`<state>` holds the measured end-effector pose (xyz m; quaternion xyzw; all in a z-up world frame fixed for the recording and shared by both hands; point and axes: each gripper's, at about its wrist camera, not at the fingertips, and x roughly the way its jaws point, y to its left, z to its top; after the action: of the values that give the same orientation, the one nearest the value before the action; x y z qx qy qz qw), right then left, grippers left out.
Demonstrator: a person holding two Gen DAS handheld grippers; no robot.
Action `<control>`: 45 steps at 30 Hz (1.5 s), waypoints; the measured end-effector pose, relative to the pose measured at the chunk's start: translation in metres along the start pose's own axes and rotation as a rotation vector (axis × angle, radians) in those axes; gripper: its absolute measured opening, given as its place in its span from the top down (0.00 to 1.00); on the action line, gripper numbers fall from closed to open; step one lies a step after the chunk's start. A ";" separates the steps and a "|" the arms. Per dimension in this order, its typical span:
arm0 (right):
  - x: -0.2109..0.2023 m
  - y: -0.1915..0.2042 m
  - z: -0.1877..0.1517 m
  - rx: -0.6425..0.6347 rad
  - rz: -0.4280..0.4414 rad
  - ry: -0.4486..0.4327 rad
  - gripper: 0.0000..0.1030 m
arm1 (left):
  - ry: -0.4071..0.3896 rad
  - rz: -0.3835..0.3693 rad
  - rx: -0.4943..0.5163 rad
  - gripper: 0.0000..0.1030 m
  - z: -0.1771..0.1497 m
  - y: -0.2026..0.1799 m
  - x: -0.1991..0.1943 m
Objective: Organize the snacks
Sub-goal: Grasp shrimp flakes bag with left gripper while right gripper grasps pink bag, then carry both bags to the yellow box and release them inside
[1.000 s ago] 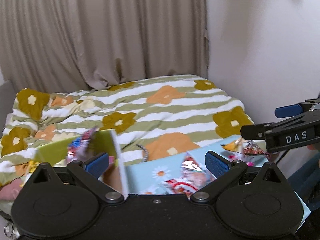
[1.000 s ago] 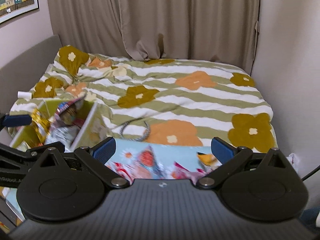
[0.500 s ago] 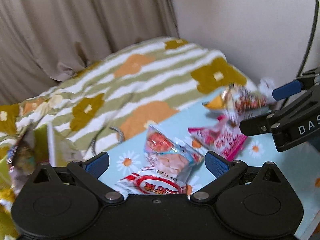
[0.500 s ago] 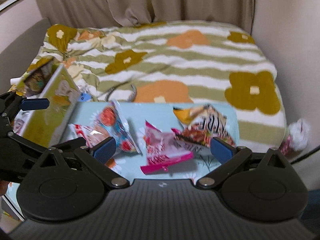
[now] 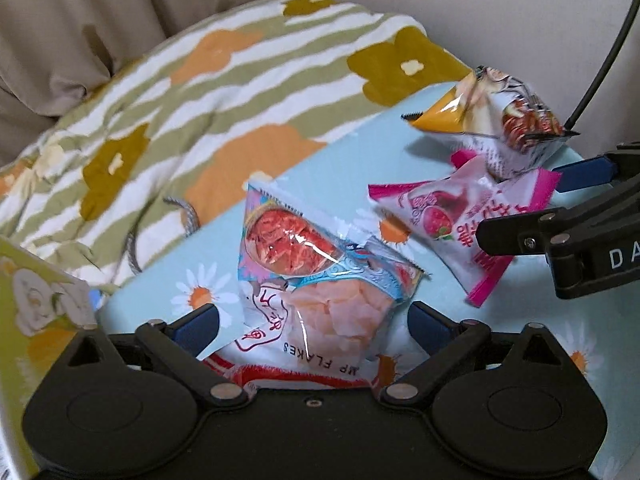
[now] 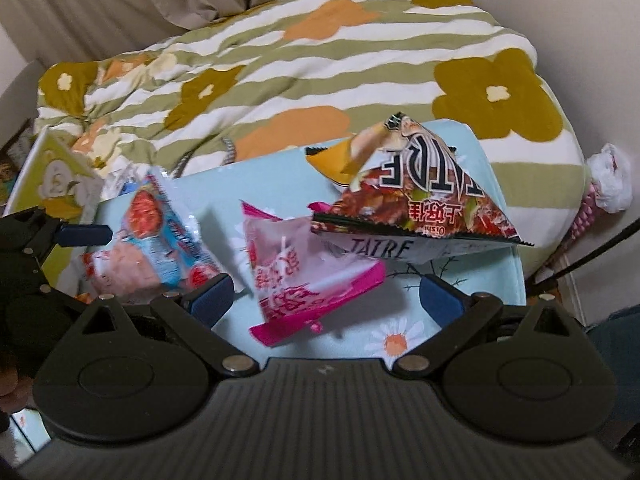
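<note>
Blue pads line both jaws of the left gripper, which stand apart and have just been closing; the shrimp-flake bag lies between them, with no pad seen pressing on it. The right gripper is released as well, its jaws spread wide over the lower edge of the pink bag, and no pad touches that bag. Both bags rest on a light-blue daisy-print mat. The shrimp-flake bag sits at the mat's left part, partly over a red-and-white packet near the left gripper body. The pink bag lies at the middle of the mat. A triangular brown-and-orange bag stands at the mat's far right, its lower edge overlapping the pink bag. A yellow-green box stands just beside the mat's left edge. Beyond the mat spreads a striped floral quilt, with a beige curtain behind it.
</note>
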<state>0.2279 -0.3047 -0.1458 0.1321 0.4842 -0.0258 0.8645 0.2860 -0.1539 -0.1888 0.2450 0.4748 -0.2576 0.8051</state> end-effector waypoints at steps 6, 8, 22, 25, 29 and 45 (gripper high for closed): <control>0.014 0.003 0.003 0.007 0.002 -0.007 0.00 | 0.029 -0.059 -0.023 0.26 0.001 0.007 0.012; 0.019 0.004 0.005 0.009 0.004 -0.006 0.00 | 0.020 -0.068 -0.031 0.31 0.001 0.009 0.011; 0.044 0.019 0.009 -0.031 0.000 0.010 0.00 | -0.035 -0.049 -0.221 0.41 -0.003 0.031 -0.012; 0.046 0.028 0.007 -0.083 -0.017 0.002 0.04 | -0.036 -0.043 -0.243 0.41 -0.005 0.035 -0.014; 0.045 0.037 0.004 -0.149 -0.019 -0.009 0.23 | -0.047 -0.031 -0.258 0.41 -0.008 0.035 -0.022; -0.013 0.054 0.003 -0.172 0.084 -0.064 0.35 | -0.165 0.045 -0.353 0.41 -0.017 0.028 -0.088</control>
<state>0.2330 -0.2550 -0.1222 0.0767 0.4507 0.0482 0.8881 0.2567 -0.1061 -0.1137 0.0887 0.4392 -0.1713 0.8774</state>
